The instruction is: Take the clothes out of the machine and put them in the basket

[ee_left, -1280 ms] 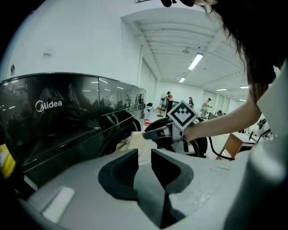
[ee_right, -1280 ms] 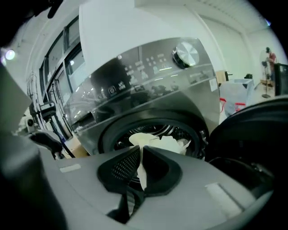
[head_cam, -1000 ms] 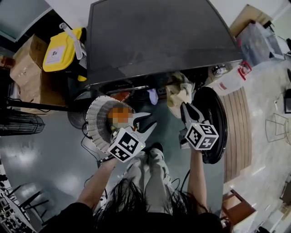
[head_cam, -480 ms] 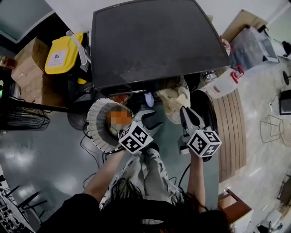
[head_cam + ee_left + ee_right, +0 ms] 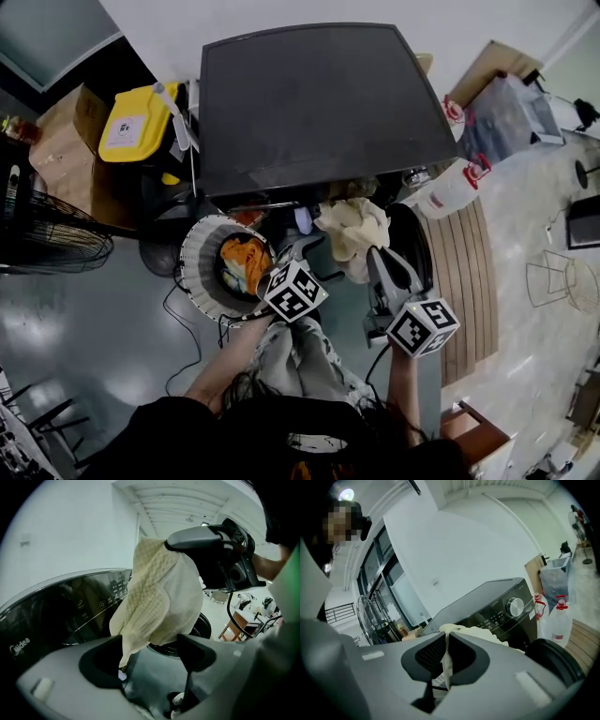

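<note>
- Your right gripper [image 5: 446, 656] was clamped on the cream waffle-weave cloth [image 5: 159, 597]. A thin fold of it was pinched flat between the two pads, and the rest spilled over the jaw tips toward the washing machine [image 5: 319, 103].
- The cloth was in the air in front of the machine's control panel, clear of the drum opening. It hung from your right gripper, bunched at the top and tapering to a narrow tail below.
- Your left gripper [image 5: 152, 652] had its jaws spread wide and gripped nothing. The cloth's tail dangled down just inside its left jaw. I could not tell whether the tail touched the pad.
- In the head view the left gripper sat at the basket's near edge, and the right one was off to the right, in front of the open round door [image 5: 555, 660].
- The white ribbed basket [image 5: 192, 258] stood on the floor at the machine's front left corner, with an orange garment [image 5: 242, 264] lying in it.
- A yellow container [image 5: 136, 122] sat left of the machine, a fan [image 5: 47, 246] farther left, and a white jug with a red cap [image 5: 560, 620] to the machine's right.
</note>
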A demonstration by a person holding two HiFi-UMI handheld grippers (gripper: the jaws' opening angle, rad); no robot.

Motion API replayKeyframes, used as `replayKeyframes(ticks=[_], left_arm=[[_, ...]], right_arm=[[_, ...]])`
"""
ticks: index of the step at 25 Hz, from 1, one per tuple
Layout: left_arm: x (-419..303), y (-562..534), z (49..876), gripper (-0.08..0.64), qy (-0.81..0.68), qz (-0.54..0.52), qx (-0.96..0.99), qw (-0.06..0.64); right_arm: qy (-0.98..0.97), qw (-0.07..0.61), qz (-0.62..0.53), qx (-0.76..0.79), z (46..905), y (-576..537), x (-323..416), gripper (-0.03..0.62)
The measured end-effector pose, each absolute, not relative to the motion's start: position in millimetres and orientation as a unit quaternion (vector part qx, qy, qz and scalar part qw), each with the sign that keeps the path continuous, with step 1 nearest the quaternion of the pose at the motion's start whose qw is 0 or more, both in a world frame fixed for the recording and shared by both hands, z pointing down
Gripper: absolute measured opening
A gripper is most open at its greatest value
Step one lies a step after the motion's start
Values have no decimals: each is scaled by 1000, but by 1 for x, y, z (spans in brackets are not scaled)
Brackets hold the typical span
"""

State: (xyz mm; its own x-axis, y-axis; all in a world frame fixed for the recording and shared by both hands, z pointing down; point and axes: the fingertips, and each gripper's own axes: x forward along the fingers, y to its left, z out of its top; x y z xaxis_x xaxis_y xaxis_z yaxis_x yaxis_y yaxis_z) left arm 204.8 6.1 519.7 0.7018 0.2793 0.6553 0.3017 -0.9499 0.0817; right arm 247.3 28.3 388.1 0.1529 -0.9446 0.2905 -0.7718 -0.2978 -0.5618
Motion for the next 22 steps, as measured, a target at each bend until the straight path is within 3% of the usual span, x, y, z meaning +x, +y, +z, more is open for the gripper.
replayKeyframes(ticks=[7, 10, 13, 14, 22], left_arm=[[221, 26, 491, 357, -156, -313, -937, 8], [228, 22, 473, 275, -128, -285, -950, -23], [230, 12, 450, 128, -99, -252, -961, -54], [229, 9, 443, 108, -92, -244, -964, -59], [204, -4, 395, 60, -38, -201, -974, -95]], right_arm=[[609, 155, -289, -722, 342, 35, 224, 44], [620, 164, -279, -715, 323, 40, 222, 46], [624, 177, -271, -711, 308, 48, 226, 46], [625, 183, -269, -709, 304, 51, 228, 46], [638, 209, -254, -696, 285, 65, 232, 46]])
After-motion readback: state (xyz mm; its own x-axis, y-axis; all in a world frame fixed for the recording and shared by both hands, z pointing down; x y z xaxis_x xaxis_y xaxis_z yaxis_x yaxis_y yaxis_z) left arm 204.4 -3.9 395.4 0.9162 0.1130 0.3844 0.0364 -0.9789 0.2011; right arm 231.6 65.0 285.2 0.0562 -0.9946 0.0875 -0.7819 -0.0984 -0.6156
